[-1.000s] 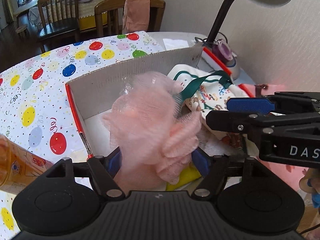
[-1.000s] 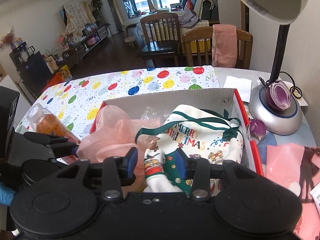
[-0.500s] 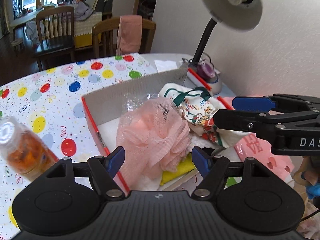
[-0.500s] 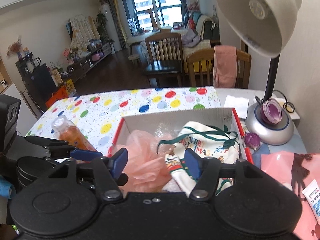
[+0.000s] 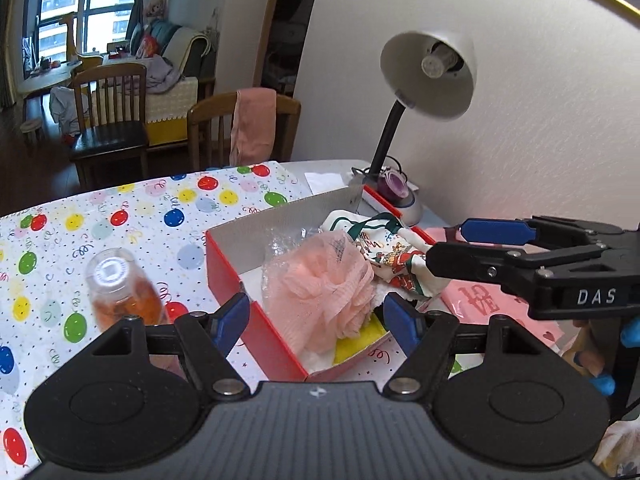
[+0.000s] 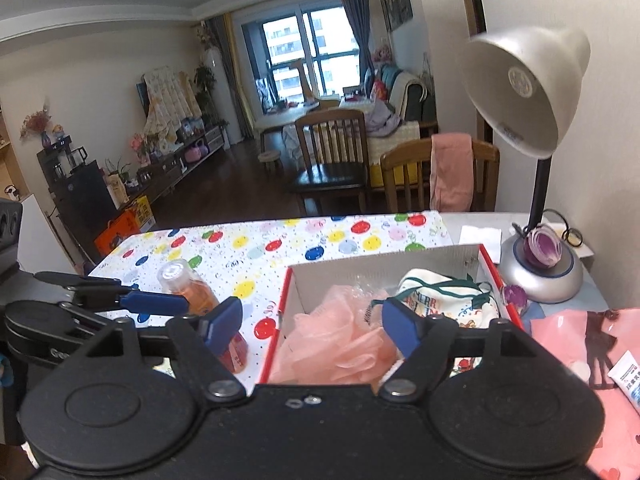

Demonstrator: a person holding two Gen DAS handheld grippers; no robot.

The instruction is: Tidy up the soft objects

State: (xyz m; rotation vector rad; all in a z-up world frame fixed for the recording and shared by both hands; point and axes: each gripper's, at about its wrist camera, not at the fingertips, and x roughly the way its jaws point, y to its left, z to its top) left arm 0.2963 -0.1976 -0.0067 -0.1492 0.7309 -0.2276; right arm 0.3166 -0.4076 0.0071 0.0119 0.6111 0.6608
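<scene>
A red box [image 5: 256,324] [image 6: 276,336] with grey inner walls sits on the balloon tablecloth. In it lie a pink mesh bath pouf [image 5: 320,284] [image 6: 340,344], a white Christmas cloth bag [image 5: 384,248] [image 6: 440,296] with green ribbon, clear plastic wrap and something yellow [image 5: 356,344]. My left gripper [image 5: 318,322] is open and empty, raised above the box's near end. My right gripper [image 6: 312,330] is open and empty, raised above the box. The right gripper shows in the left wrist view [image 5: 496,244], to the right of the box.
An orange bottle [image 5: 120,292] [image 6: 192,292] stands left of the box. A desk lamp [image 5: 424,76] [image 6: 528,92] leans over the far right, its base [image 6: 544,268] beside the box. A pink bag [image 6: 580,344] and a tube [image 6: 628,376] lie to the right. Chairs stand beyond the table.
Both grippers have opened, let go of the pouf and the Christmas bag, and pulled back and up from the box. The pouf and bag now rest in the box.
</scene>
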